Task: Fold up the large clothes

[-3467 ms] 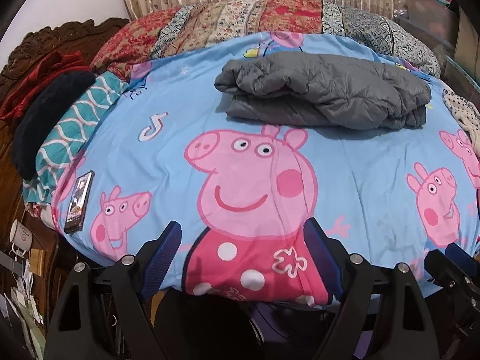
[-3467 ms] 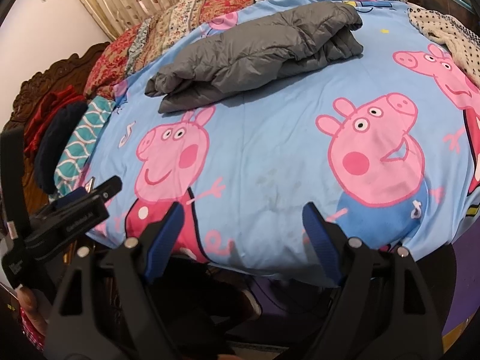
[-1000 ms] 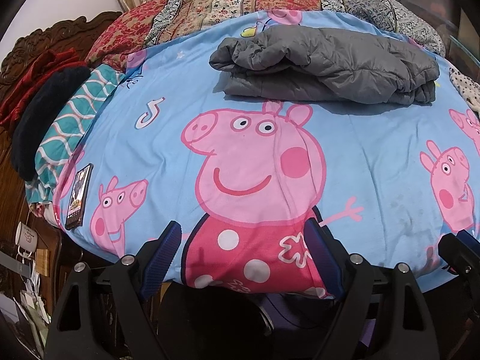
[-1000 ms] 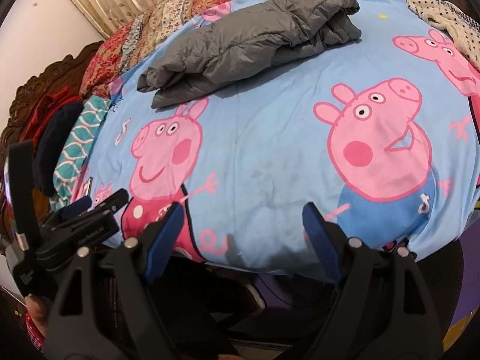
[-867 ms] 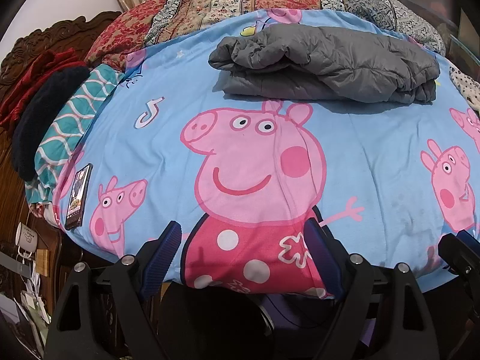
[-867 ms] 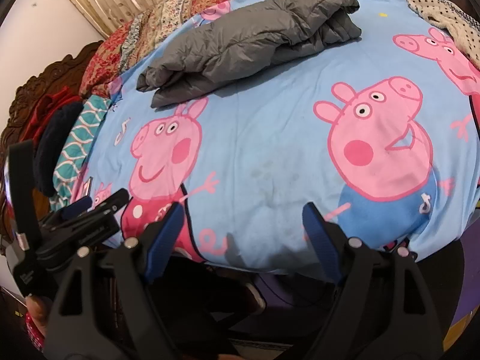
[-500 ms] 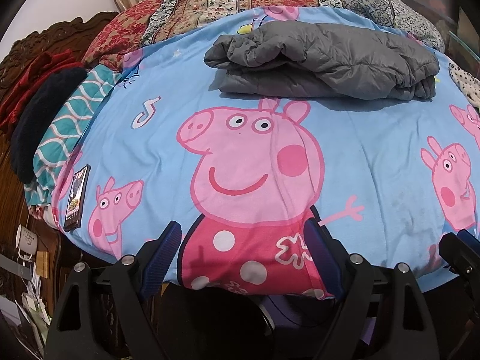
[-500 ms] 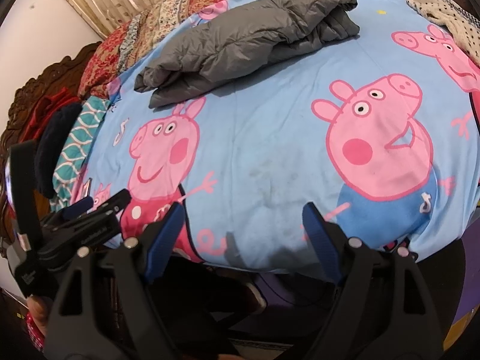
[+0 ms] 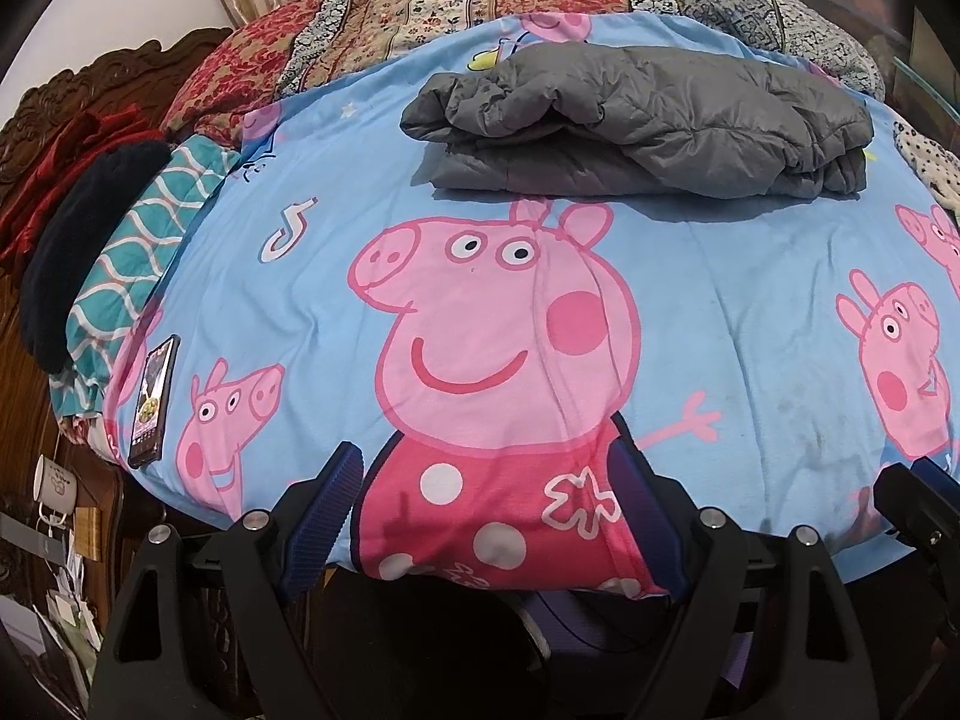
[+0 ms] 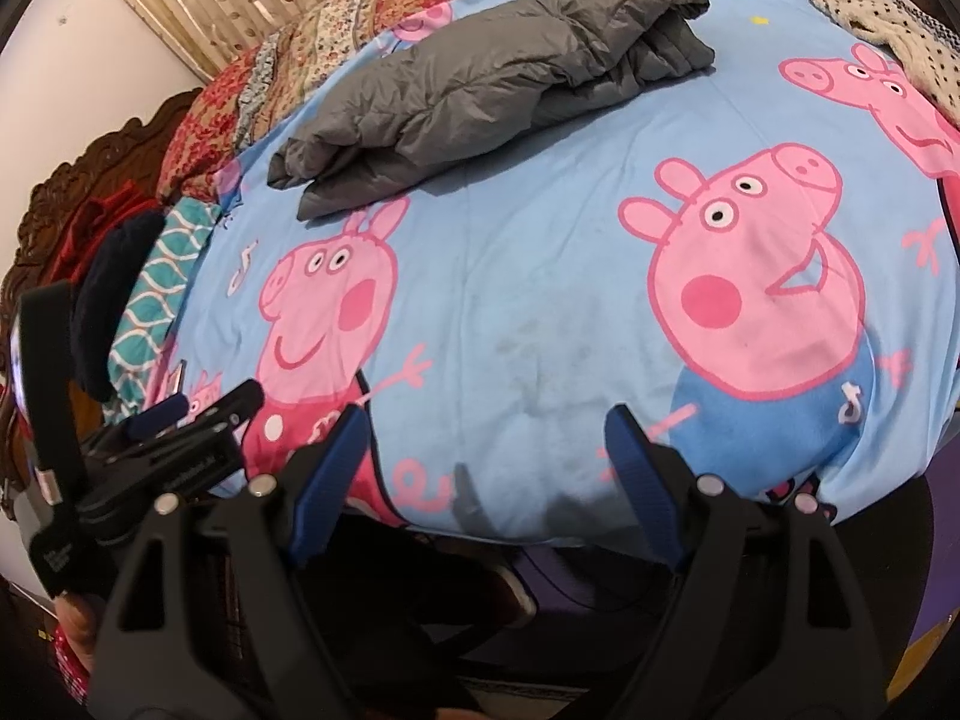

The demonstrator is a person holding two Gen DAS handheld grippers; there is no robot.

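Note:
A grey quilted jacket lies folded in a flat bundle at the far side of the bed, also in the right wrist view. My left gripper is open and empty, at the bed's near edge, well short of the jacket. My right gripper is open and empty, also at the near edge. The left gripper's body shows at the lower left of the right wrist view.
The bed has a blue cartoon-pig sheet. A phone lies at its left edge. Patterned pillows line the far side. Teal and dark cloths sit by the carved headboard. A spotted cloth lies at the right.
Both grippers have drifted slightly; the view has shifted a little toward the bed. The jacket has not moved. Both grippers stay open.

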